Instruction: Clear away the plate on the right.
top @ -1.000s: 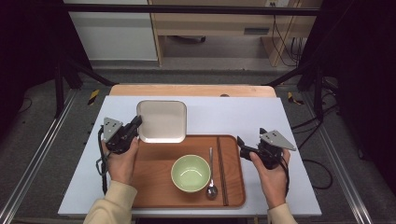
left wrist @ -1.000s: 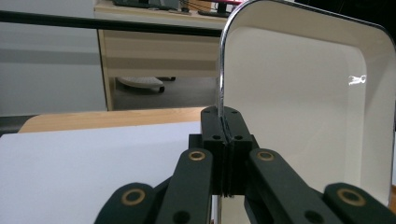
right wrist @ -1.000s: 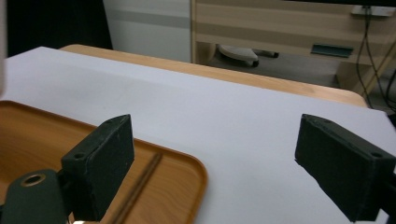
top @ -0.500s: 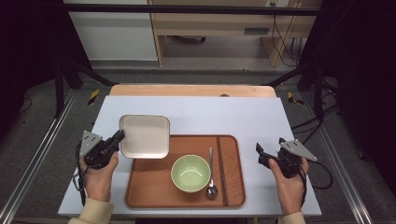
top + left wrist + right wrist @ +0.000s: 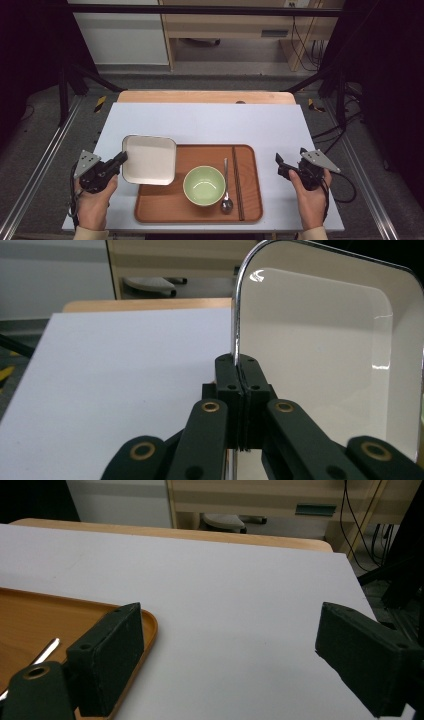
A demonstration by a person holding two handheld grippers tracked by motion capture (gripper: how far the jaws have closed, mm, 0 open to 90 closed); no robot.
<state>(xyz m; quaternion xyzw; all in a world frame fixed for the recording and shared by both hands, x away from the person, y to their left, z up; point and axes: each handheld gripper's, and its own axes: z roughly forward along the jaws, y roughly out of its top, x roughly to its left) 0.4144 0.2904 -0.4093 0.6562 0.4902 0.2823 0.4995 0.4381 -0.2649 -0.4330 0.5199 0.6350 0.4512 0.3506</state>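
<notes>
Gripping the plate (image 5: 149,160) by its left rim, our left gripper (image 5: 121,159) has its jaws pinched tight on the edge; the left gripper view shows the plate (image 5: 320,365) rim clamped between them. We see the plate overlapping the upper left corner of the tray (image 5: 165,210), partly over the white table (image 5: 210,125). Our right gripper (image 5: 280,166) sits over the table just right of the tray, its jaws spread wide with nothing between them, the tray (image 5: 30,625) edge beside one jaw in its own view. On the tray we see a green bowl (image 5: 203,185), with a spoon (image 5: 226,192) and chopsticks (image 5: 237,182) to its right.
</notes>
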